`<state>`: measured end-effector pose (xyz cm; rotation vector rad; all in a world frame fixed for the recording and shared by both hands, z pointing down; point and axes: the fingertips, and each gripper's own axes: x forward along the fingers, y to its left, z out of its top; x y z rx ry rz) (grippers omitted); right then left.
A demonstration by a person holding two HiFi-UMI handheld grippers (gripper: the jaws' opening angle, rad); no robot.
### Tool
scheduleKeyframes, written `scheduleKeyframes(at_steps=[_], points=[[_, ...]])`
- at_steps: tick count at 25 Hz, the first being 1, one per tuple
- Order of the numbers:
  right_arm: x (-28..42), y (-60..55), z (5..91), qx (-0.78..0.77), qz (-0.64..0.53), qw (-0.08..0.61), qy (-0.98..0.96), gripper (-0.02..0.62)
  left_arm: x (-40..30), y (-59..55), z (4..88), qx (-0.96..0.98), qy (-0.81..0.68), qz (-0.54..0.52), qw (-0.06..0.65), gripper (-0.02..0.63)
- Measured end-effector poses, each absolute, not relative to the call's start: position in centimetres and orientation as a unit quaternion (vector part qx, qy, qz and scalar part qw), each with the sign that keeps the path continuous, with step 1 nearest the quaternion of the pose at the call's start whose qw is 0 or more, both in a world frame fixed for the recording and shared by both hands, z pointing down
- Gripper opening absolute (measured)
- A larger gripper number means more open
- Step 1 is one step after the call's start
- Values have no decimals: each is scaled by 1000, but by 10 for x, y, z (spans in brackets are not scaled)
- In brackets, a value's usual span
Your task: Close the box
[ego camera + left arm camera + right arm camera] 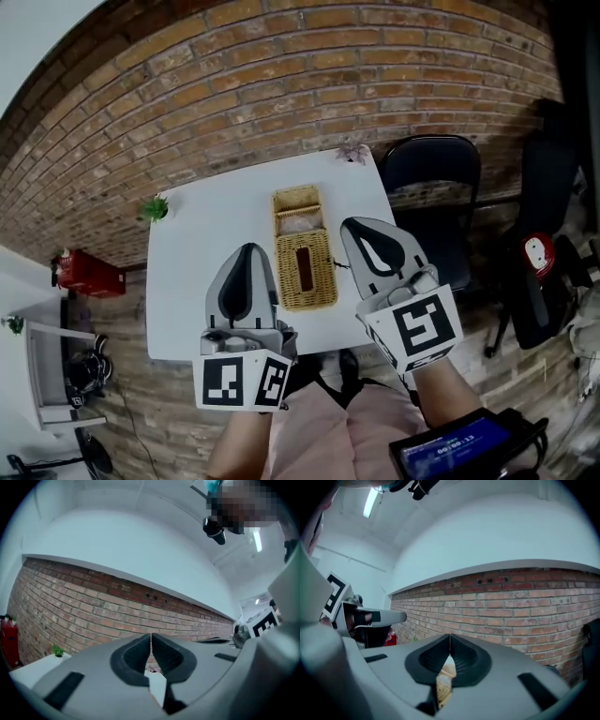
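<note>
Left gripper point(247, 251) and right gripper point(360, 227) hover over the near side of the white table point(192, 272). Each has its jaws pressed together with nothing between them. Wicker box point(305, 267) lies on the table between the two grippers, open, its two halves end to end.

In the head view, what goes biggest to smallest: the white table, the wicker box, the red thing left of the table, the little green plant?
1. white table
2. wicker box
3. red thing, though it sits lower and farther from the camera, so it may really be bigger
4. green plant
</note>
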<state>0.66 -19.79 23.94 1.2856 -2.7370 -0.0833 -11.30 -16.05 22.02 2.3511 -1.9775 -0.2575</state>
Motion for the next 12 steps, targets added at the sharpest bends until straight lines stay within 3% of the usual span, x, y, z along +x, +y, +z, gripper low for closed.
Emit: scheduleKeyframes(at_steps=[5, 12], points=[[13, -194, 206, 438, -67, 31, -896, 0, -109, -161, 198, 752, -656, -61, -21, 15], [9, -193, 192, 438, -78, 12, -895, -2, -112, -165, 186, 749, -659, -59, -32, 15]])
